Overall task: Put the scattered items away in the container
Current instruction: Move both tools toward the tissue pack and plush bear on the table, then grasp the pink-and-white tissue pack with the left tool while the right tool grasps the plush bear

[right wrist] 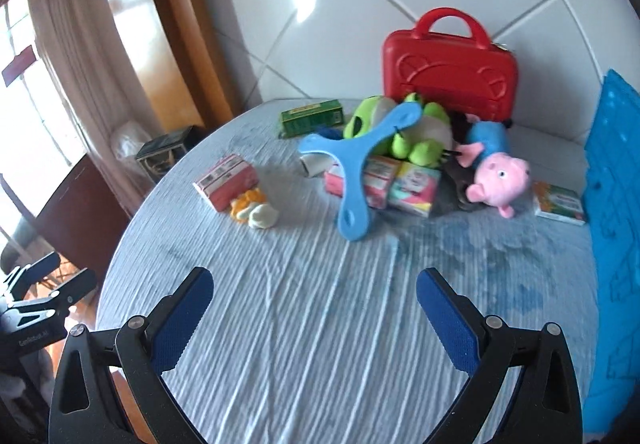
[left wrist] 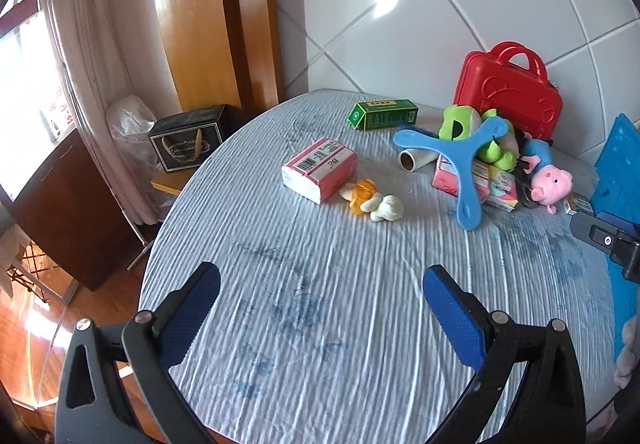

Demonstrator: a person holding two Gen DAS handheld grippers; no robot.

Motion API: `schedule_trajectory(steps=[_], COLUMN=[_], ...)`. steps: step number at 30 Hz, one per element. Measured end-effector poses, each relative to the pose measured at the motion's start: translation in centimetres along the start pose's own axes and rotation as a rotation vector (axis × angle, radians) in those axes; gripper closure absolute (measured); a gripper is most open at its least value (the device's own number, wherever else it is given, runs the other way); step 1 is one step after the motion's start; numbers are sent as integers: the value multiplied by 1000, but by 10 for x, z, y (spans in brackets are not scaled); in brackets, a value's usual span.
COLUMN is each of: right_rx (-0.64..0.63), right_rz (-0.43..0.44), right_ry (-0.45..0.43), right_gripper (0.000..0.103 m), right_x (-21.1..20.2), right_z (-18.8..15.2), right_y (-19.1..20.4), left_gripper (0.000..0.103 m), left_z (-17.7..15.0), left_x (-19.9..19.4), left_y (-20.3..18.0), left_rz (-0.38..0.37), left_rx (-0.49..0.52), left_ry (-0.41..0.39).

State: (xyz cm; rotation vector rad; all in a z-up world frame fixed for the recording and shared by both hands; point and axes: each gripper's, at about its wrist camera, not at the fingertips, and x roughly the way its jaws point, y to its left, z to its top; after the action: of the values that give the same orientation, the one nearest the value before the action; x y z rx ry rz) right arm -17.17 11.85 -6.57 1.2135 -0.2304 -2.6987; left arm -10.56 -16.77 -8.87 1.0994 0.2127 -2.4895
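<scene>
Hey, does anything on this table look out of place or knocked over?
Yes. The blue three-armed toy lies propped at a tilt across the tissue packs and green plush, and the pink pig plush has flopped onto its side beside them.

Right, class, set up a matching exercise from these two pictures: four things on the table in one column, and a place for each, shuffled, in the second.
Things
1. red case
2. blue three-armed toy
3. pink pig plush
4. green box

Places
A. lying flat, left of the green plush
B. upright against the white wall
C. on its side, right of the pile
D. leaning over the packets

Pairs: 1-B, 2-D, 3-C, 4-A
</scene>
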Motion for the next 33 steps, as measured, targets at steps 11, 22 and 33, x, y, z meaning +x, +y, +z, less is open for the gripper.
schedule_trajectory(steps=[11, 22, 33], right_rx=[-53, -31, -56], right_rz=[-58, -91, -89], right_ry=[61, 246, 415], right_gripper=[0, 0, 0], right_x=[87, 210, 305], right_z=[55, 67, 48], right_y=[67, 76, 70], left_gripper=[0, 0, 0], left_z=[72, 118, 105], left_x=[101, 254, 363], left_y=[41, 21, 2], left_rz=[-90, -137, -202], left_rx=[74, 264, 329], left_ry=[44, 192, 310])
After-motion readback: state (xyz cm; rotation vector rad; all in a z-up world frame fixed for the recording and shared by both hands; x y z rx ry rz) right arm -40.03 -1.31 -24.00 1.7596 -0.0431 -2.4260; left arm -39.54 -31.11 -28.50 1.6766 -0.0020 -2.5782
